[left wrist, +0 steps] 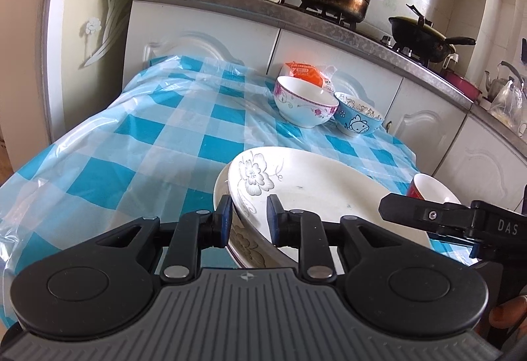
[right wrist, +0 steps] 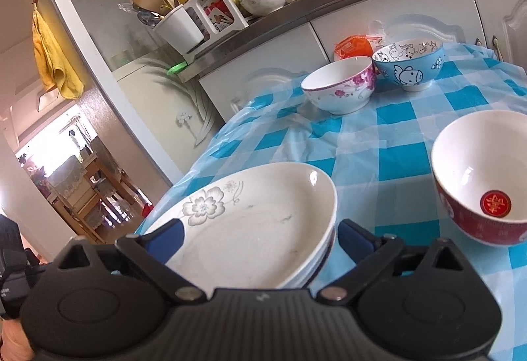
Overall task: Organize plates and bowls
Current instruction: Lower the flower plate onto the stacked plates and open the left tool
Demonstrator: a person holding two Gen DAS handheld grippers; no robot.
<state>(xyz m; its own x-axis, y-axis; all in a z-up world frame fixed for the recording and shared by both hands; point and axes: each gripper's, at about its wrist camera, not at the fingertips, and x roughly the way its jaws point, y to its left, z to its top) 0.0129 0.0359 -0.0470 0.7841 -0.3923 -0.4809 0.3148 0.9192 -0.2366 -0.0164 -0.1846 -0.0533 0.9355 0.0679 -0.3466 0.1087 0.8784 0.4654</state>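
Stacking: plates piled at the near edge of the checked tablecloth (left wrist: 138,130); flower plate (left wrist: 316,193) on top of the stack.
Left: three bowls loose — pink-flower bowl (right wrist: 339,88) and blue cartoon bowl (right wrist: 408,64) at the far side, just beside each other; red bowl (right wrist: 484,180) near the stack. Not nested yet, I'd judge.
Left gripper (left wrist: 249,216): tilted down, narrow gap straddling the top plate's rim, pads look just off it.
Right gripper (right wrist: 260,237): tilted down, fingers wide either side of the stack, gripping nothing.
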